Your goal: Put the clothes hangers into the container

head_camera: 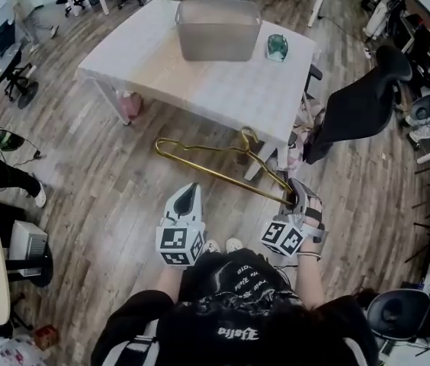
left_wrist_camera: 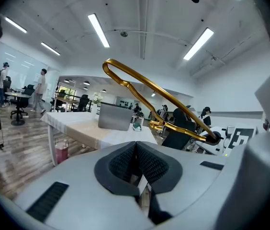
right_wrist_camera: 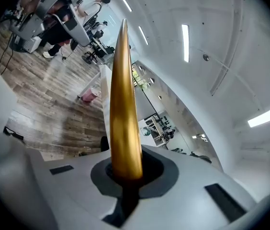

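Now, right gripper: jaws clamped on one outer corner of the slim gold metal clothes hanger; its rod runs straight out from between the pads.
Left gripper: jaws closed together with nothing between them, just beside the right one.
Hanger's place: in the air above the wood-plank floor, its hook toward the near edge of the white-clothed table, well apart from the container.
Container: translucent grey plastic tub on the table's far side, open at the top, with a small green object just beside it.
Handling: probably light and stiff; the smooth metal, held by one end, may swivel or slip in the pads.
Better hold: likely the neck under the hook, or the free left gripper steadying the far shoulder.
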`<action>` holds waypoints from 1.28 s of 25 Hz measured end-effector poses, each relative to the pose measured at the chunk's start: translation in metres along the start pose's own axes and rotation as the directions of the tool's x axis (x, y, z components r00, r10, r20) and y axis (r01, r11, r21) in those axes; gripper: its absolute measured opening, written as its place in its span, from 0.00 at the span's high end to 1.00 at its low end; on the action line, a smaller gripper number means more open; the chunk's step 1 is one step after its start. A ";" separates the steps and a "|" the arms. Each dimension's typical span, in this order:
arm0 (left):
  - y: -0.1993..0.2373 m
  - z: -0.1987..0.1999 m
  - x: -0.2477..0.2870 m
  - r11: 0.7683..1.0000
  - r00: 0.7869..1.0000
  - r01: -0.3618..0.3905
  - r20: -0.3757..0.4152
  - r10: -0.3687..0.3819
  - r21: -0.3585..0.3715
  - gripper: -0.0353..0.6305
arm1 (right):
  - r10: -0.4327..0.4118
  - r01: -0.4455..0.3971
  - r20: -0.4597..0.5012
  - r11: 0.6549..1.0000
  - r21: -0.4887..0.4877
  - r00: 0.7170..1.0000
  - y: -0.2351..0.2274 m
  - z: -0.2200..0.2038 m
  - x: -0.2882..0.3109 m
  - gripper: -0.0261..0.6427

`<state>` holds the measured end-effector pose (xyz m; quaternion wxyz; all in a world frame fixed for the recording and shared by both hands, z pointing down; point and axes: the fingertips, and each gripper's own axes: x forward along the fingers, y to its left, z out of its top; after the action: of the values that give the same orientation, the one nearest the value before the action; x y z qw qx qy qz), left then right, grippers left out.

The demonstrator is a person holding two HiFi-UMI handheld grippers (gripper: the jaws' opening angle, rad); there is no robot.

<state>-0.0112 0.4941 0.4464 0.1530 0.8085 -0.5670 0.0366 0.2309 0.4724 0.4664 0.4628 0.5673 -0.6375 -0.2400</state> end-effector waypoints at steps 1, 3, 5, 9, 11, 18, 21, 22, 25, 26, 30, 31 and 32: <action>0.000 -0.001 0.000 1.000 1.000 0.005 0.000 -0.005 0.001 0.92 | -0.001 0.001 -0.007 1.000 0.010 1.000 0.001 0.000 -0.001 0.94; -0.002 -0.006 0.001 1.000 1.000 0.017 -0.003 -0.017 0.007 0.92 | -0.008 0.008 -0.018 1.000 0.024 1.000 0.005 -0.003 -0.001 0.94; -0.002 -0.011 0.004 1.000 1.000 0.026 -0.009 -0.026 0.012 0.92 | -0.018 0.018 -0.019 0.999 0.037 1.000 0.008 -0.005 0.000 0.94; -0.003 -0.013 0.009 0.999 0.999 0.036 -0.024 -0.035 0.016 0.92 | -0.025 0.026 -0.014 0.998 0.065 1.000 0.007 -0.005 0.003 0.94; -0.002 -0.010 0.013 0.999 0.999 0.039 -0.022 -0.038 0.022 0.92 | -0.029 0.030 -0.012 0.996 0.078 1.000 0.004 -0.004 0.009 0.94; 0.013 -0.009 0.064 1.000 1.000 0.002 -0.023 -0.002 0.013 0.92 | -0.014 0.014 0.012 0.998 0.061 1.000 -0.002 0.000 0.075 0.94; 0.015 0.007 0.101 1.000 1.000 -0.010 -0.021 0.011 0.028 0.92 | 0.011 -0.011 0.014 0.998 0.054 1.000 -0.014 -0.003 0.121 0.94; 0.017 0.013 0.115 0.999 1.000 -0.017 -0.017 0.018 0.034 0.92 | 0.016 -0.017 0.018 0.998 0.061 1.000 -0.019 -0.003 0.138 0.94; 0.024 0.021 0.154 0.998 0.999 -0.049 -0.015 0.049 0.031 0.92 | 0.027 -0.029 0.028 0.997 0.078 0.999 -0.031 -0.004 0.186 0.94; 0.026 0.023 0.167 0.998 0.998 -0.058 -0.017 0.059 0.028 0.92 | 0.031 -0.033 0.034 0.996 0.077 0.999 -0.034 -0.004 0.201 0.94; 0.024 0.035 0.221 0.997 0.997 -0.073 -0.014 0.074 0.027 0.92 | 0.043 -0.048 0.073 0.996 0.068 0.996 -0.053 -0.003 0.255 0.94; 0.022 0.037 0.234 0.997 0.997 -0.075 -0.011 0.075 0.028 0.92 | 0.046 -0.051 0.082 0.996 0.070 0.996 -0.059 -0.004 0.268 0.94; 0.020 0.038 0.247 0.997 0.997 -0.078 -0.010 0.079 0.027 0.92 | 0.049 -0.055 0.091 0.996 0.071 0.995 -0.065 -0.005 0.281 0.94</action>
<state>0.0530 0.2533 0.4715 0.1439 0.7874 -0.5970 0.0547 0.2879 0.1922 0.5044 0.4191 0.5559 -0.6802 -0.2294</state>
